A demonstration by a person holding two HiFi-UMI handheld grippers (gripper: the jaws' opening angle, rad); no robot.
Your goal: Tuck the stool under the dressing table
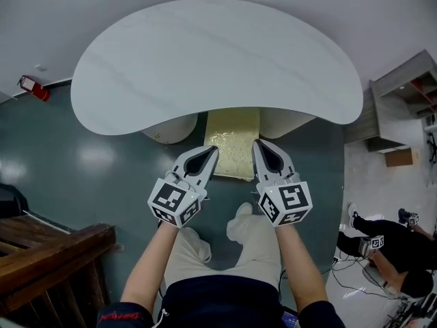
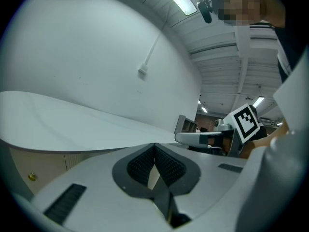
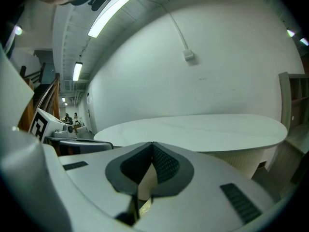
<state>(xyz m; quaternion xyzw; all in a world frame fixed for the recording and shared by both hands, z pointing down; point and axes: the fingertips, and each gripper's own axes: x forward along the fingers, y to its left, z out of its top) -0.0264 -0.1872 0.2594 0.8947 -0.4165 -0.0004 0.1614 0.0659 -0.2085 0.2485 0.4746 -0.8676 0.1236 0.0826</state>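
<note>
Left gripper (image 1: 212, 149), right gripper (image 1: 258, 144), beside half-hidden stool (image 1: 235, 141)

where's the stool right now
Head view, centre: the gold stool sits partly under the dressing table, with the left gripper and right gripper at its near end.

Seen from above, white kidney-shaped table (image 1: 205, 60) on two pale rounded pedestals (image 1: 171, 127), planted on a glossy dark teal floor (image 1: 89, 162) against a white wall (image 1: 54, 19). Between the pedestals, on that floor, gold-topped stool (image 1: 232, 145), far end under the table's front edge. Far left, red fire extinguisher (image 1: 33, 87) on the floor beside the wall.
</note>
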